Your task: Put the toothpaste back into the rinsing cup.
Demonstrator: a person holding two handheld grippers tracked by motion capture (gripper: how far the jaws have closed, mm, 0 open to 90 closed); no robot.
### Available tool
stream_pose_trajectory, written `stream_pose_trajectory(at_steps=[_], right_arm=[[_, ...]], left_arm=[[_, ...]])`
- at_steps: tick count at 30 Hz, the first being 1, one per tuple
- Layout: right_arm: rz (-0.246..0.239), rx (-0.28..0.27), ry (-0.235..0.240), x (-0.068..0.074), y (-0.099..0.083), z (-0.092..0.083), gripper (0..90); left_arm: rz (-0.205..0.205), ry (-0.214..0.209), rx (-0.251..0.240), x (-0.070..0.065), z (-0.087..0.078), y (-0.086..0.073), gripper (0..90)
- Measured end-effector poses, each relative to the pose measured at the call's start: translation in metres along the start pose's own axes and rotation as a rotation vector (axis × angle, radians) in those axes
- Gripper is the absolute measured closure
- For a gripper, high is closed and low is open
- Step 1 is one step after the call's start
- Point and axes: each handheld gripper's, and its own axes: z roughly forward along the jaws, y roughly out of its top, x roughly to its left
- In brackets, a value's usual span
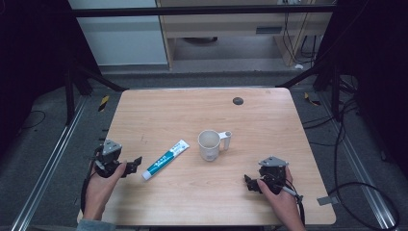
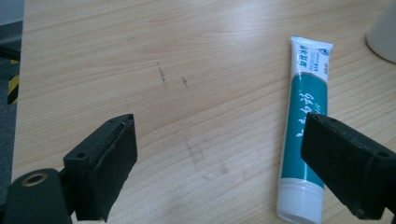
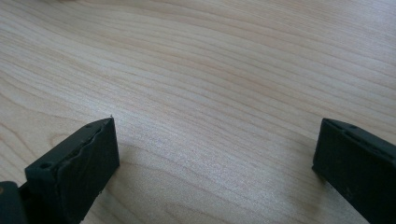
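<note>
A teal and white toothpaste tube [image 1: 165,159] lies flat on the wooden table [image 1: 192,202], its white cap toward the front left. Just right of it stands a white cup [image 1: 209,145], upright, its handle pointing right. My left gripper [image 1: 133,166] rests at the table's left, open, pointing at the tube's cap end. In the left gripper view the tube [image 2: 304,107] lies partly behind the right jaw, not between the jaws of the open left gripper [image 2: 219,128]. My right gripper [image 1: 249,183] sits front right, pointing left. It stands open [image 3: 215,128] over bare wood.
A small dark round spot [image 1: 237,100] marks the table's far side. The cup's edge [image 2: 384,32] shows at the top right of the left gripper view. Cables [image 1: 365,192] trail on the floor to the right, and a metal rail [image 1: 48,168] runs along the left.
</note>
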Motion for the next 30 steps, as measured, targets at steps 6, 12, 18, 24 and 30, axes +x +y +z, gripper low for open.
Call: stream_pose_trajectory(at_steps=[6, 12, 18, 24, 30], right_arm=[[0.000, 0.002, 0.005, 0.000, 0.000, 0.000, 0.4], [0.003, 0.002, 0.012, 0.000, 0.001, 0.000, 0.4], [0.003, 0.002, 0.012, 0.000, 0.001, 0.000, 0.4], [0.003, 0.002, 0.012, 0.000, 0.001, 0.000, 0.4], [0.003, 0.002, 0.012, 0.000, 0.001, 0.000, 0.4]], left_arm=[[0.033, -0.034, 0.003, -0.022, 0.001, 0.010, 8.0], [0.063, -0.059, 0.010, -0.033, 0.009, 0.019, 5.7], [0.115, -0.093, 0.040, -0.045, 0.016, 0.025, 4.4], [0.212, -0.087, 0.094, -0.055, 0.023, 0.031, 4.7], [0.227, -0.107, 0.145, -0.058, 0.031, 0.035, 5.0]])
